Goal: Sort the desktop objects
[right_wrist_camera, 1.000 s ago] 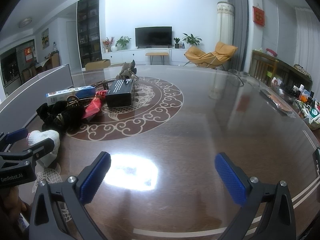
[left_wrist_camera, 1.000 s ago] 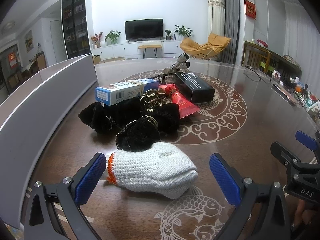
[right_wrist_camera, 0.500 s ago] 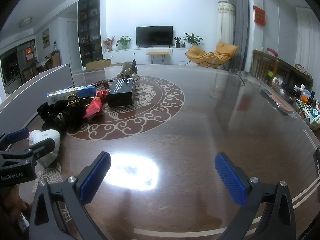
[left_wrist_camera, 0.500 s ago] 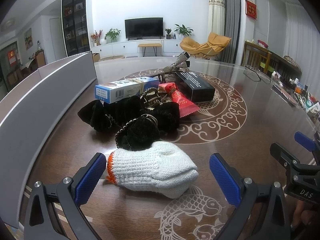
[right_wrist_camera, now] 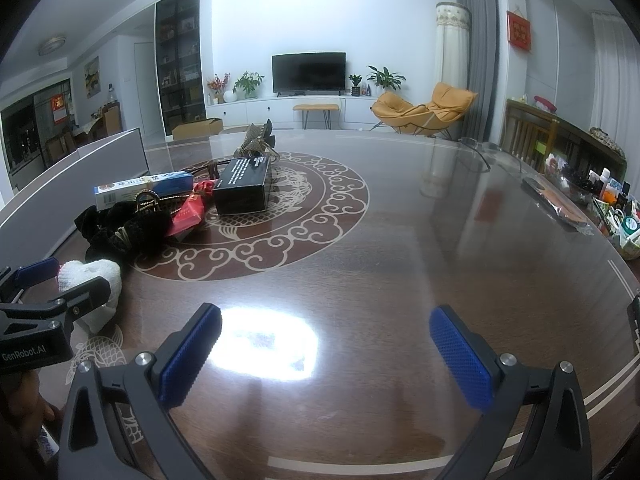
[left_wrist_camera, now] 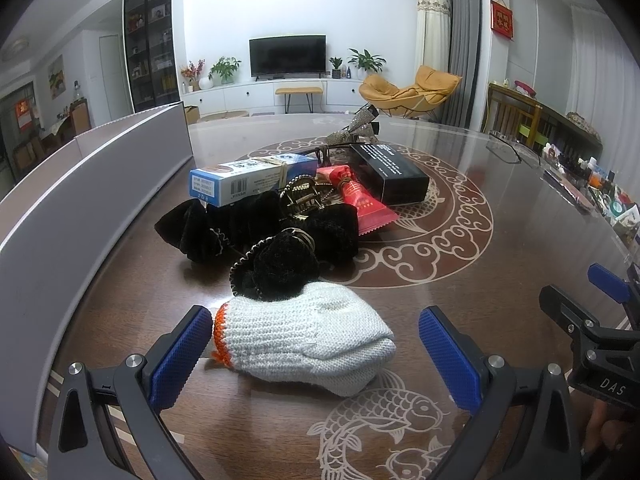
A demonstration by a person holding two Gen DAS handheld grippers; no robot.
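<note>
A glossy patterned table (left_wrist_camera: 500,248) fills the left wrist view; the left gripper (left_wrist_camera: 316,354) is spread wide around the white knitted glove (left_wrist_camera: 308,336) at lower centre, nothing gripped. In the right view, the right gripper (right_wrist_camera: 325,350) gapes empty over bare tabletop, the pile (right_wrist_camera: 176,204) unsorted at left.

So on my table there's a white knit glove (left_wrist_camera: 308,338) with an orange cuff, lying flat on its side nearest me. Right behind it, touching, a heap of black velvet scrunchies (left_wrist_camera: 256,232) with a gold claw clip (left_wrist_camera: 304,198) on top. Behind those: a blue-white box (left_wrist_camera: 248,180), a red tube (left_wrist_camera: 360,198), and a black box (left_wrist_camera: 390,172) lying flat.
</note>
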